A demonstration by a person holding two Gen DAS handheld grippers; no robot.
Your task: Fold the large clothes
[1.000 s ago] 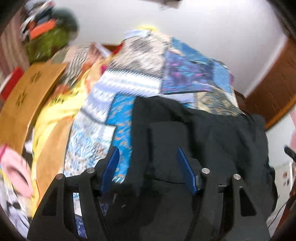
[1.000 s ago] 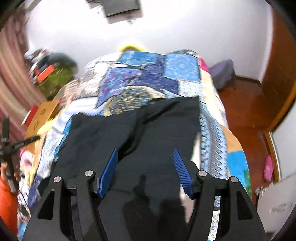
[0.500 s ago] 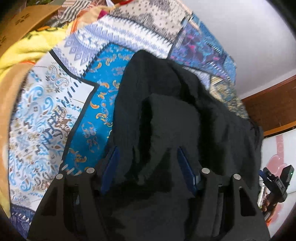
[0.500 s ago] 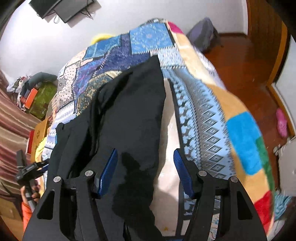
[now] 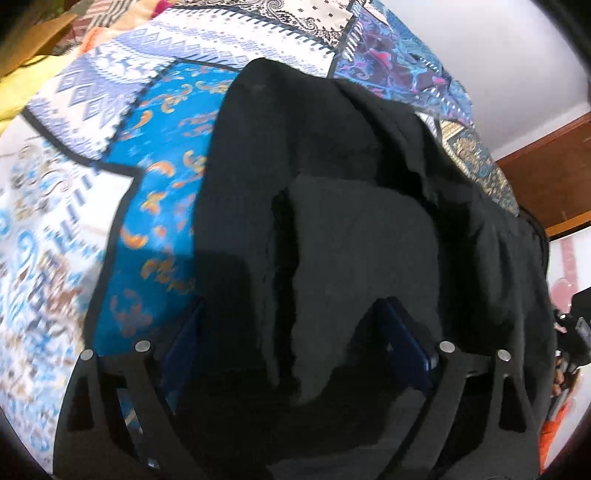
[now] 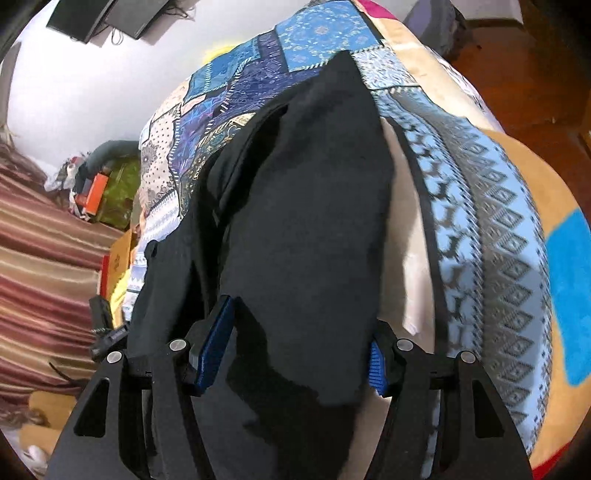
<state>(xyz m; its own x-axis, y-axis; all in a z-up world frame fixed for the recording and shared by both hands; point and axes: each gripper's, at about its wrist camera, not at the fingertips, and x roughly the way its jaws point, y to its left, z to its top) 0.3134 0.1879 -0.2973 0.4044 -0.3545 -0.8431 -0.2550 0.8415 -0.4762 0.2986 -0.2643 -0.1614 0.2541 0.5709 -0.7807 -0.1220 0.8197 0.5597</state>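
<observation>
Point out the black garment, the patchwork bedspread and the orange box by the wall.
black garment [image 6: 314, 206]: right wrist view, middle of the flat dark panel.
patchwork bedspread [image 5: 162, 155]: left wrist view, bright blue patch beside the garment.
orange box [image 6: 96, 190]: right wrist view, its orange face.

One black garment [image 5: 332, 229] on one patchwork bedspread [image 5: 162, 155]. Two grippers: left [image 5: 295, 343], right [image 6: 295, 350]. One dark screen [image 6: 99, 16] on the wall. One green bag [image 6: 118, 188].

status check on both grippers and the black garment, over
Left gripper opening, black garment between its blue pads. Right gripper closing, not yet pinching the cloth. Garment bunched on patchwork bedspread. Nothing in the way.
</observation>
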